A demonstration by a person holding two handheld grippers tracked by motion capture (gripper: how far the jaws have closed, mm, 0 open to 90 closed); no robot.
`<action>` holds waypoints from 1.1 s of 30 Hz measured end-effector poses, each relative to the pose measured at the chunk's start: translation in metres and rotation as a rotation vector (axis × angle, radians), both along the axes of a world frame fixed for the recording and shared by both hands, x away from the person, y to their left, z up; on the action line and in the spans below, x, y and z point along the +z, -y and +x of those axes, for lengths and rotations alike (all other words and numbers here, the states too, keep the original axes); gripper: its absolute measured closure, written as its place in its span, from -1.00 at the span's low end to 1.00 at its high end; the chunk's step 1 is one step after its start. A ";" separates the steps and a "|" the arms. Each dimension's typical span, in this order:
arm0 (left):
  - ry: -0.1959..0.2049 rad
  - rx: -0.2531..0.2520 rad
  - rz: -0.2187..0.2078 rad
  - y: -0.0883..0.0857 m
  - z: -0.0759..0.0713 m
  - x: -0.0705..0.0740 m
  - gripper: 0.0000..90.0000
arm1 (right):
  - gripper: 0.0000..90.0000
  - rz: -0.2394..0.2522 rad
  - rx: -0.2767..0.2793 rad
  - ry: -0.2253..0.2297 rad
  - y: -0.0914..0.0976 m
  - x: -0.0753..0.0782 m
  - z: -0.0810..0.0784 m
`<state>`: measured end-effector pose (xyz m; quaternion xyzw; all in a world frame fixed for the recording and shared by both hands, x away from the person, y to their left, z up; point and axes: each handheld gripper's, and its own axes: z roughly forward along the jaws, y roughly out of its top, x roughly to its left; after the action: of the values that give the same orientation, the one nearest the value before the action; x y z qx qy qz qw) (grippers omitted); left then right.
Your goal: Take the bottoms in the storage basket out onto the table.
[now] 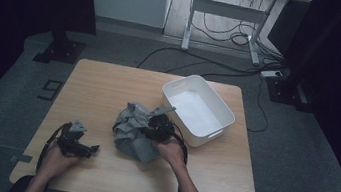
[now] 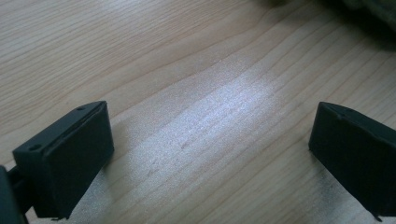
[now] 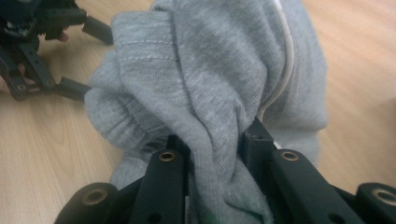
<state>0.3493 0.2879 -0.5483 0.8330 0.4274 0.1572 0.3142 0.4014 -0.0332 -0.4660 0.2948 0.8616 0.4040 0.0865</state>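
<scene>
Wooden table (image 1: 104, 86) seen from above on a grey floor; a white plastic bin (image 1: 198, 110) sits at its far right with nothing inside. Just left of it, the right gripper (image 1: 154, 124) pinches a crumpled grey garment (image 1: 134, 132). The left gripper (image 1: 81, 147) rests near the front left.

Left gripper view: jaws wide apart over bare wood.

Right gripper view: the jaws clamp a fold of the garment (image 3: 210, 84).

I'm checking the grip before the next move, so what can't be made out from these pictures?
- Right gripper pads: in the right gripper view the grey garment bunched between them covers them.
- Garment type: crumpled in the high view; cannot tell.
- White bin floor: its near wall hides part of it in the high view.
- Left gripper body: cut off by the bottom edge.
</scene>
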 end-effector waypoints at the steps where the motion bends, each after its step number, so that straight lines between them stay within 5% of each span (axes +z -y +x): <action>1: 0.000 0.000 0.000 0.000 0.000 0.000 -1.00 | 0.64 0.000 0.000 0.000 0.000 0.000 0.000; 7: 0.000 0.000 0.001 0.000 0.000 0.000 -1.00 | 0.63 -0.067 0.004 -0.006 -0.005 -0.032 -0.001; 13: -0.002 0.001 -0.002 0.000 0.000 0.000 -1.00 | 0.60 -0.041 -0.015 -0.032 0.000 -0.043 0.001; 16: -0.001 0.000 0.001 0.000 0.000 0.000 -1.00 | 0.39 -0.043 -0.014 -0.036 0.000 -0.039 0.000; 17: -0.001 0.000 0.000 0.000 0.000 0.000 -1.00 | 0.05 -0.050 -0.013 -0.036 -0.001 -0.036 -0.001; 21: 0.000 0.000 0.000 0.000 0.000 0.000 -1.00 | -0.37 -0.058 -0.011 -0.025 -0.001 -0.028 -0.004; 25: -0.001 0.000 0.001 0.000 0.000 0.000 -1.00 | -0.58 -0.051 -0.021 0.000 0.006 -0.017 -0.009; 33: -0.001 -0.003 0.000 0.000 0.000 0.000 -1.00 | -0.71 -0.023 -0.043 -0.013 0.031 0.000 -0.025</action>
<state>0.3488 0.2878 -0.5482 0.8337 0.4264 0.1564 0.3142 0.3762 -0.0642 -0.4657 0.3149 0.8602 0.3900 0.0931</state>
